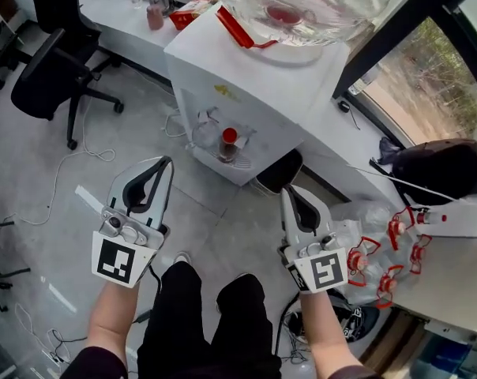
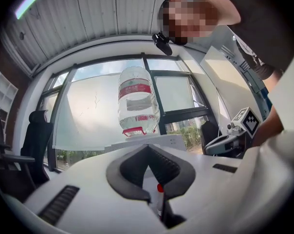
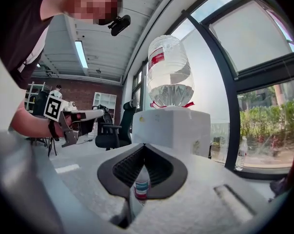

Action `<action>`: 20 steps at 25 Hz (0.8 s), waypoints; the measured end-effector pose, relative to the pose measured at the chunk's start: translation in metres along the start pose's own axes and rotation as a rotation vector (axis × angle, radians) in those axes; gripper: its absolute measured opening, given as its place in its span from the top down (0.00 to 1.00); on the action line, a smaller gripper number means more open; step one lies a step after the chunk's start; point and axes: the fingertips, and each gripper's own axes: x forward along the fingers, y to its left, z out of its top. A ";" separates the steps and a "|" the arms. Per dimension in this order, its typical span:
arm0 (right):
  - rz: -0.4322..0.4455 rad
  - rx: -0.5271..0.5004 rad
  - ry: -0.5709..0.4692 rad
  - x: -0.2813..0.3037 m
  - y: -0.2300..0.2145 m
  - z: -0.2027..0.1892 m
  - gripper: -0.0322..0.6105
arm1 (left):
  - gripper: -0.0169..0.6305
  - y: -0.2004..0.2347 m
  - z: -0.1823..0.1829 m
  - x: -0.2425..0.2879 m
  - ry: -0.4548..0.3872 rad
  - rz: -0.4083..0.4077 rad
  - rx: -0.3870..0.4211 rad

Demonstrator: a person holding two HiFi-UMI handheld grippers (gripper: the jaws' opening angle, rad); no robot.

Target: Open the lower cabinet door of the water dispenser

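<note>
The white water dispenser (image 1: 262, 77) stands ahead of me with a big clear bottle (image 1: 294, 2) upside down on top. A small red-capped bottle (image 1: 229, 144) sits in its tap recess. From above, the lower cabinet door is hidden under the front face. My left gripper (image 1: 166, 164) is shut and empty, short of the dispenser's front left. The right gripper (image 1: 289, 190) is shut and empty, before its right corner. The left gripper view shows the shut left gripper (image 2: 148, 148) pointing level at the dispenser (image 2: 152, 141). The right gripper (image 3: 144, 146) faces the dispenser (image 3: 172, 126) too.
A black office chair (image 1: 53, 61) stands at the left, with cables (image 1: 73, 160) trailing over the grey floor. A black bin (image 1: 279, 170) sits beside the dispenser's right side. Empty jugs with red handles (image 1: 381, 251) and a black bag (image 1: 444, 168) lie at the right by the window.
</note>
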 end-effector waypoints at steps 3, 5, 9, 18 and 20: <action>-0.005 0.027 -0.043 0.007 -0.001 -0.026 0.94 | 0.96 0.003 -0.033 -0.007 -0.012 0.011 0.015; 0.005 0.010 -0.038 0.009 -0.001 -0.052 0.94 | 0.96 0.006 -0.058 -0.012 -0.010 0.015 0.029; 0.003 0.014 -0.078 0.021 -0.006 -0.097 0.94 | 0.96 0.006 -0.104 -0.017 -0.023 0.005 0.063; 0.101 -0.016 -0.151 0.043 0.011 -0.182 0.94 | 0.96 0.005 -0.206 -0.029 -0.070 -0.012 0.048; 0.099 -0.021 -0.151 0.048 0.012 -0.203 0.94 | 0.96 0.003 -0.231 -0.033 -0.053 -0.022 0.052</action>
